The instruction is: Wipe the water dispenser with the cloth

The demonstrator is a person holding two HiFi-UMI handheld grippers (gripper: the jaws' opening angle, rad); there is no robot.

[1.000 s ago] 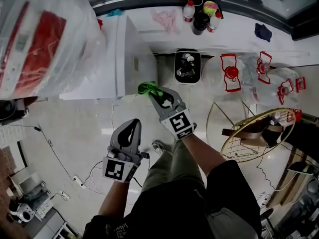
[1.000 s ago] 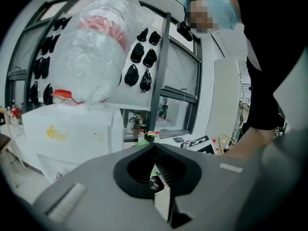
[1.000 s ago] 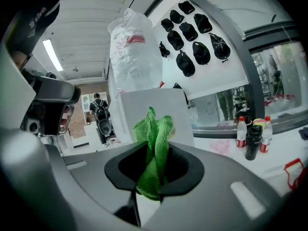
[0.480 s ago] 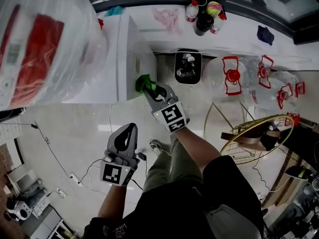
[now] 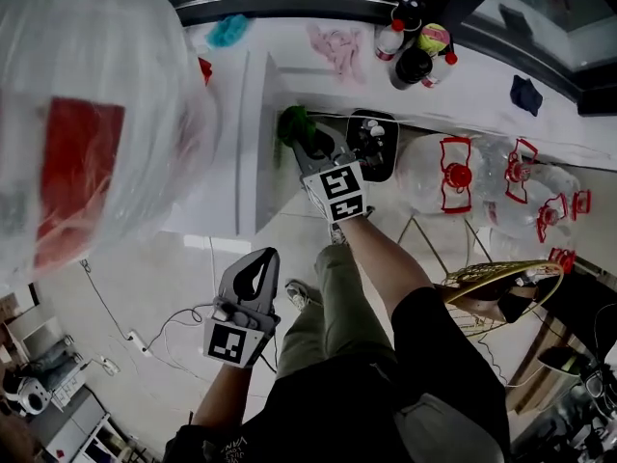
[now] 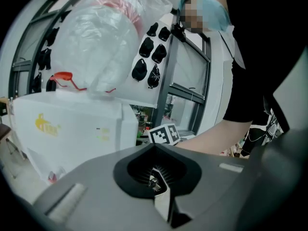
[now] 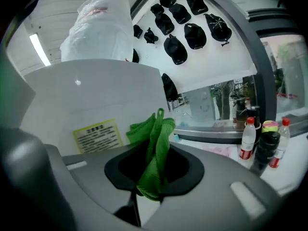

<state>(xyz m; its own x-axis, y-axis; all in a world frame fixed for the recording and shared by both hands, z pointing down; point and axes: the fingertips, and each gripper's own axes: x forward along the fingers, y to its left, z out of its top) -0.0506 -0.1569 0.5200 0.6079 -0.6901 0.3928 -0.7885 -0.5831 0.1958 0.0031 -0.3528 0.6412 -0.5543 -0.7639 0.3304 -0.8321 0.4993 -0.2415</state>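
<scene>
Green cloth (image 7: 155, 143) sits bunched in the clamped right claw (image 5: 305, 145), at the white water dispenser (image 5: 253, 133); left claw (image 5: 254, 276) is closed, empty (idle); rubbing could tug the wad free.

a pale tiled floor (image 5: 164, 268) carries a white water dispenser (image 5: 217, 162) at its far side, with a black bin (image 5: 371, 152) just beside it and clear jugs with red handles (image 5: 463, 177) clustered further right, all close under a white ledge (image 5: 482, 80). loose cables (image 5: 135, 336) trail across the floor's near left corner. on the ledge lie a teal cloth (image 5: 229, 30) near its left end, a pink cloth (image 5: 333, 46), a group of bottles (image 5: 415, 46) and a dark cloth (image 5: 526, 95) toward the right.
</scene>
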